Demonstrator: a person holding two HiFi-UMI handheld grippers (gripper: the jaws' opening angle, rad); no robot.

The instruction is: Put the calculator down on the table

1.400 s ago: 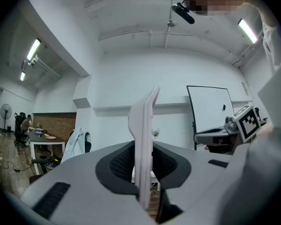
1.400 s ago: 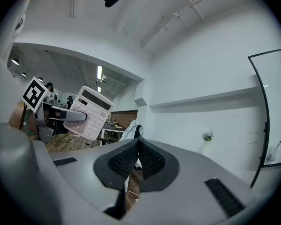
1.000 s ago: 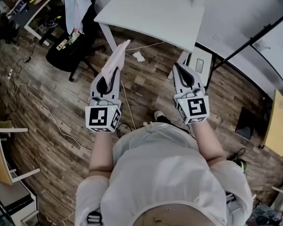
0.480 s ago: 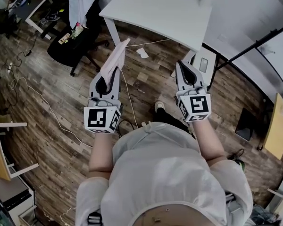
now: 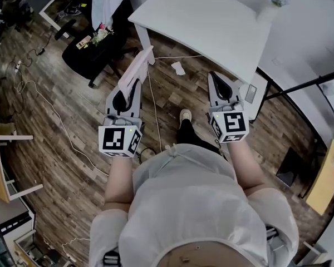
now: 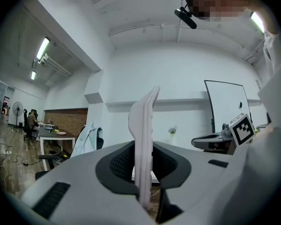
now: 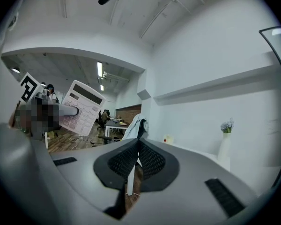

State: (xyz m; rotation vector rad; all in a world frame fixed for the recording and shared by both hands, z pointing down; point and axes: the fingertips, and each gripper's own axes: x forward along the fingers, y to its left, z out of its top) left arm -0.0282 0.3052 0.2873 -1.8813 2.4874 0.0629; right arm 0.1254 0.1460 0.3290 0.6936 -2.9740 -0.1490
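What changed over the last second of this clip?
The person walked toward the white table, which now lies nearer both grippers in the head view. Unchanged: the left gripper stays shut on the calculator, the right gripper stays shut and empty.

head view: steeply down | gripper views: level | shared: table [image 5: 211, 21]

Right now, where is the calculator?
The calculator is clamped on edge in the left claw, at the head view's left, over the wood floor, short of the white table.
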